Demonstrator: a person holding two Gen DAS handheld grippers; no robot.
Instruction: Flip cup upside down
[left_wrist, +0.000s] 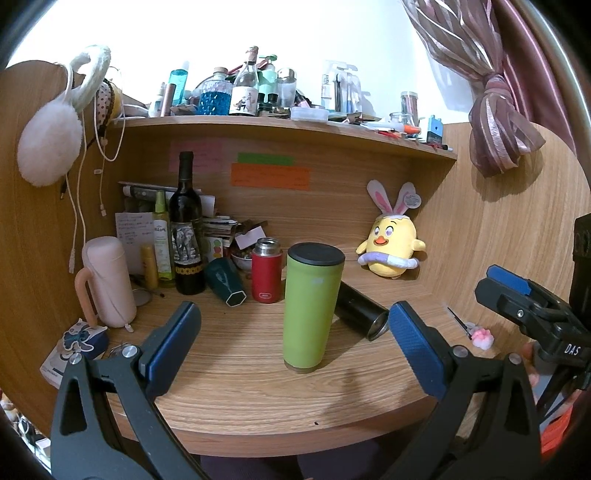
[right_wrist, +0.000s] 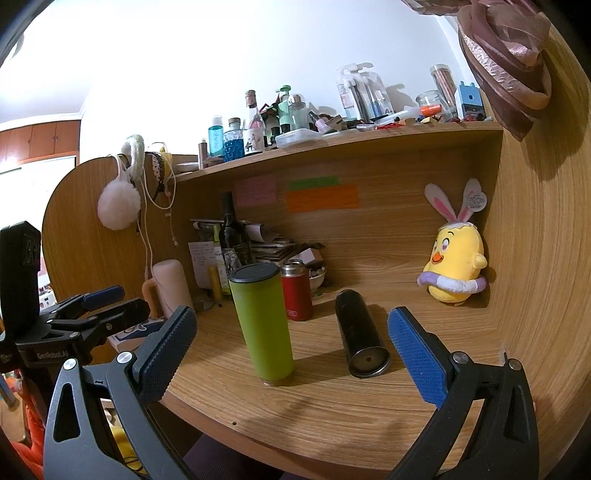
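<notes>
A tall green cup (left_wrist: 310, 308) with a black end on top stands upright on the wooden desk (left_wrist: 258, 406). It also shows in the right wrist view (right_wrist: 264, 325). My left gripper (left_wrist: 293, 332) is open, its fingers apart on either side of the cup and nearer the desk's front edge, touching nothing. My right gripper (right_wrist: 291, 336) is open and empty, in front of the cup and a black cylinder. The right gripper shows at the right edge of the left wrist view (left_wrist: 517, 295), and the left gripper at the left edge of the right wrist view (right_wrist: 99, 302).
A black cylinder (right_wrist: 360, 338) lies on its side right of the green cup. A red flask (left_wrist: 266, 271), a dark green cup on its side (left_wrist: 225, 282), a wine bottle (left_wrist: 186, 229) and a pink jug (left_wrist: 107, 282) stand behind and left. A yellow plush chick (left_wrist: 393, 245) sits at the back right.
</notes>
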